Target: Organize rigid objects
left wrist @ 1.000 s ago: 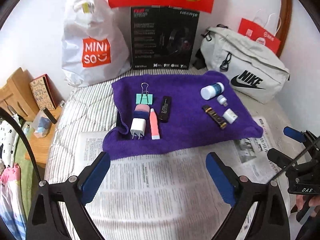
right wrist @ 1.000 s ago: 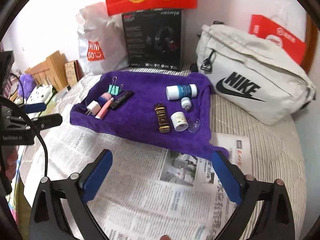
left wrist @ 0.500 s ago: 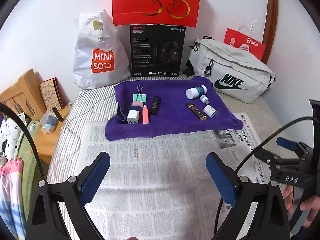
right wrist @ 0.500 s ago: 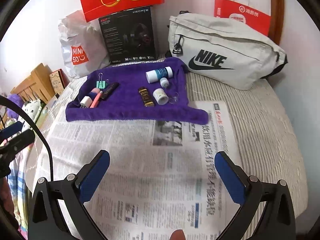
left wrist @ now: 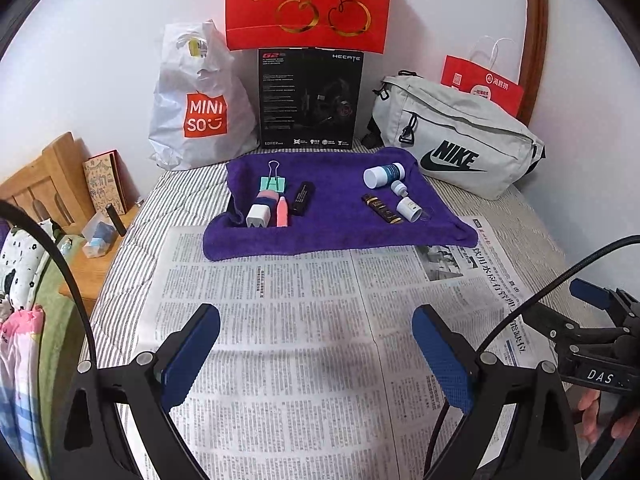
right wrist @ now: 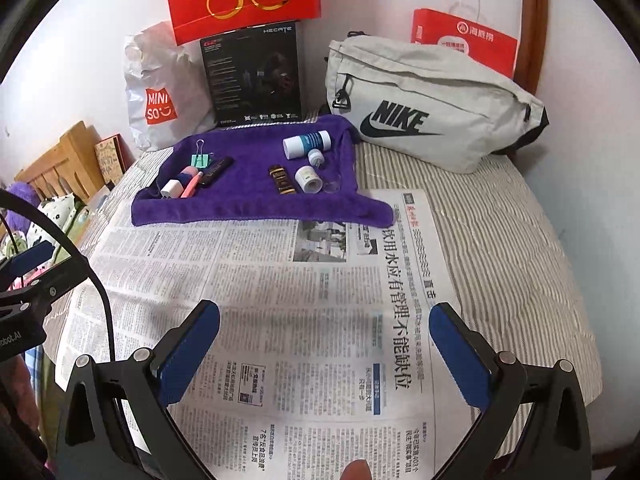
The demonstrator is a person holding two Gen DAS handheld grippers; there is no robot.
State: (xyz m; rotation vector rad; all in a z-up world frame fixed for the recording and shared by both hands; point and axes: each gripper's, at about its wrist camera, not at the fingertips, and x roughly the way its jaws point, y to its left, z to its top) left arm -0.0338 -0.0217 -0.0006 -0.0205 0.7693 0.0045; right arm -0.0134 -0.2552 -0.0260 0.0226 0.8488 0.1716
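A purple towel (left wrist: 336,232) (right wrist: 248,204) lies at the far side of the bed with two groups of small items. On its left are a green binder clip (left wrist: 273,182), a white charger plug (left wrist: 256,215), a pink tube (left wrist: 282,212) and a black stick (left wrist: 303,198). On its right are a white and blue bottle (right wrist: 306,144), a small dropper bottle (right wrist: 315,157), a dark brown tube (right wrist: 283,180) and a white jar (right wrist: 309,179). My left gripper (left wrist: 316,354) and my right gripper (right wrist: 324,354) hang open over the newspaper (left wrist: 304,340), well short of the towel, both empty.
Against the wall stand a white Miniso bag (left wrist: 196,108), a black headset box (left wrist: 310,98), a red gift bag (left wrist: 308,4) and a grey Nike waist bag (left wrist: 460,140). A wooden bedside stand (left wrist: 48,184) is at the left. The striped bedcover (right wrist: 500,240) drops off at the right.
Both grippers have pulled back and up from the towel, so the items look smaller and farther. More newspaper lies in front of the fingers. Both stay open.
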